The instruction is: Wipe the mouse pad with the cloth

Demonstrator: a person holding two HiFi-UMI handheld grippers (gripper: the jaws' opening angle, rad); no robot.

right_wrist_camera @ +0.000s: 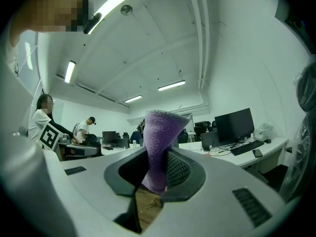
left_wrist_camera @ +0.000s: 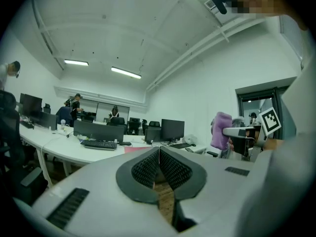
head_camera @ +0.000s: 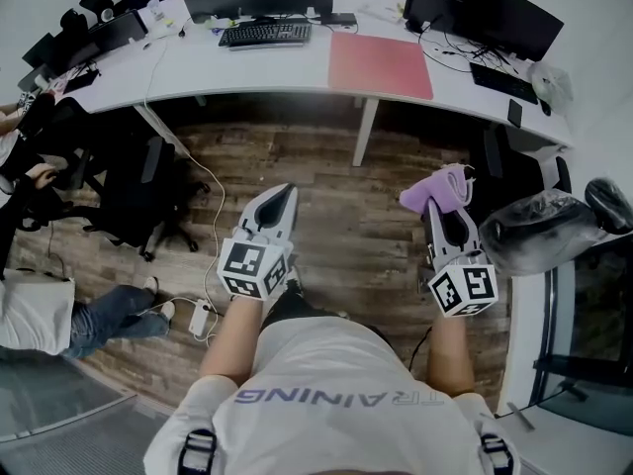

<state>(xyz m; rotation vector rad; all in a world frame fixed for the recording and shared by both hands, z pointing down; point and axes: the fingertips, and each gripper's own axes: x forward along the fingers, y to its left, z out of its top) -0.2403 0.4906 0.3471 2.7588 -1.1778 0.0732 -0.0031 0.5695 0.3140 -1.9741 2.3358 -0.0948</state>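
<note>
The purple, fuzzy cloth [right_wrist_camera: 160, 147] stands bunched out of the right gripper [head_camera: 450, 216], whose jaws pinch its lower end. The flat pink mouse pad [head_camera: 381, 64] lies well ahead of that claw on the white curved desk [head_camera: 198, 72], by the desk's front edge, with bare desktop between it and the black keyboard [head_camera: 265, 34]. The left gripper [head_camera: 277, 204], jaws pressed together on nothing, hangs alongside over wood floor [head_camera: 336, 166].
</note>
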